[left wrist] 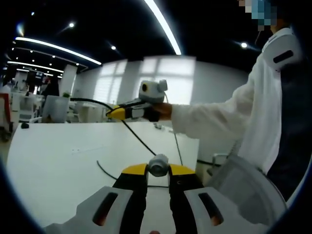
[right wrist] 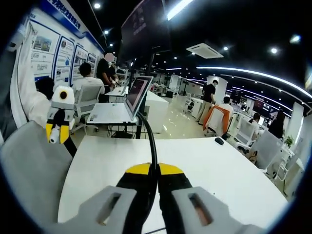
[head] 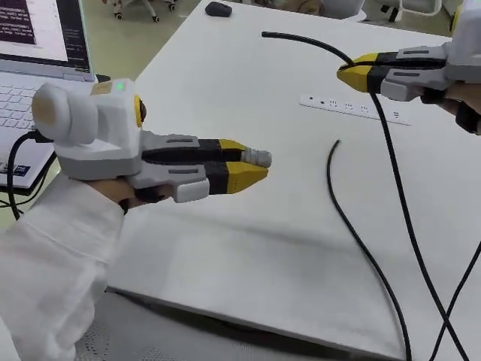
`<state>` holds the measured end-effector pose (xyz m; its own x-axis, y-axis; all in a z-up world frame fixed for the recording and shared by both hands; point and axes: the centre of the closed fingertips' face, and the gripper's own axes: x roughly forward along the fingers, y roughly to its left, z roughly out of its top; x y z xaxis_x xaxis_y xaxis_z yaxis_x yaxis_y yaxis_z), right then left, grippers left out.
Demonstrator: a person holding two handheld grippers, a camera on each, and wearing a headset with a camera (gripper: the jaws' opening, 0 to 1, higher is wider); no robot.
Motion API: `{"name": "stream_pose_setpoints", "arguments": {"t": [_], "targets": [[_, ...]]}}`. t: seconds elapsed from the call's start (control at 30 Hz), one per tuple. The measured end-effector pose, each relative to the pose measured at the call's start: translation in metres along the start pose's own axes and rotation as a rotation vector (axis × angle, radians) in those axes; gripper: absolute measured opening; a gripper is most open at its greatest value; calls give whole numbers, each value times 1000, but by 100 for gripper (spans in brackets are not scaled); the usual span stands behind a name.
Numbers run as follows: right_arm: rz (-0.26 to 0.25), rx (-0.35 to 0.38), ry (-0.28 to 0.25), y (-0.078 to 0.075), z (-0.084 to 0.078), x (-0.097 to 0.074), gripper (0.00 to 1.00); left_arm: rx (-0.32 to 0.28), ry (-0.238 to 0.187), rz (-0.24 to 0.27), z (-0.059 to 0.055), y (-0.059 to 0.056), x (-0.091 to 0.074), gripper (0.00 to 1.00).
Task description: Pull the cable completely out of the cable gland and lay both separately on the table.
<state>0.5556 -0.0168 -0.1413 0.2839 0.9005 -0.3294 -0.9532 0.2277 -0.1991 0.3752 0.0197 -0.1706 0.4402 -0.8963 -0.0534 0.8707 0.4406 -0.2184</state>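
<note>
left gripper, centre frame, pinches the small grey metal cable gland, right gripper, upper right, clamps the thin black cable, parted, well apart over the white table, likely for separate laying.

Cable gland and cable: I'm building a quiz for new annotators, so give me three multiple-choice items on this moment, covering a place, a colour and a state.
1. The cable gland sits:
A) between the jaws of the left gripper
B) between the jaws of the right gripper
C) in a drawer

2. The cable is:
A) white
B) black
C) red

3. The cable is:
A) threaded through the gland
B) out of the gland, gripped by the right gripper
C) coiled in a box

Answers:
1 A: the grey gland shows at the left jaws' tips.
2 B: it reads black in every view.
3 B: gland and cable are apart, one per gripper.
</note>
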Motion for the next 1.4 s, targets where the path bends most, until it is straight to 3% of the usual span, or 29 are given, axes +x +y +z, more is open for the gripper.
{"name": "stream_pose_setpoints", "arguments": {"t": [0.1, 0.23, 0.27, 0.37, 0.43, 0.5, 0.6, 0.67, 0.83, 0.93, 1.07, 1.17, 1.23, 1.33, 1.4], "targets": [[0, 5, 8, -20, 4, 22, 2, -2, -2, 7, 0, 2, -1, 17], [-41, 12, 3, -51, 11, 44, 2, -11, -9, 22, 0, 7, -3, 17], [-51, 26, -17, -74, 11, 54, 2, -13, -10, 26, 1, 8, -3, 17], [-55, 53, -35, -86, 9, 66, 2, -19, -14, 35, 1, 11, -4, 17], [-81, 125, -31, -93, 1, 75, 2, -21, -17, 42, 1, 13, -5, 17], [-66, 135, -18, -91, -11, 86, 2, -20, -23, 48, 3, 15, -5, 17], [-40, 142, 68, -83, -46, 106, 2, -26, -26, 57, 3, 19, -6, 17], [-29, 155, 93, -79, -61, 116, 2, -28, -28, 61, 3, 21, -7, 17], [12, 194, 204, -61, -121, 144, 2, -42, -46, 88, 5, 29, -12, 17], [38, 213, 245, -51, -149, 156, 2, -50, -52, 101, 4, 33, -14, 17], [47, 254, 293, -41, -183, 162, 2, -52, -42, 106, 1, 35, -14, 17], [14, 283, 319, -40, -210, 165, 2, -52, -35, 115, 0, 38, -16, 17], [17, 305, 325, -38, -219, 164, 2, -54, -39, 126, 0, 41, -17, 17], [29, 303, 363, -23, -232, 161, 2, -61, -41, 134, -1, 43, -18, 17], [31, 298, 386, -15, -233, 158, 2, -70, -38, 136, -3, 45, -18, 17]]}}
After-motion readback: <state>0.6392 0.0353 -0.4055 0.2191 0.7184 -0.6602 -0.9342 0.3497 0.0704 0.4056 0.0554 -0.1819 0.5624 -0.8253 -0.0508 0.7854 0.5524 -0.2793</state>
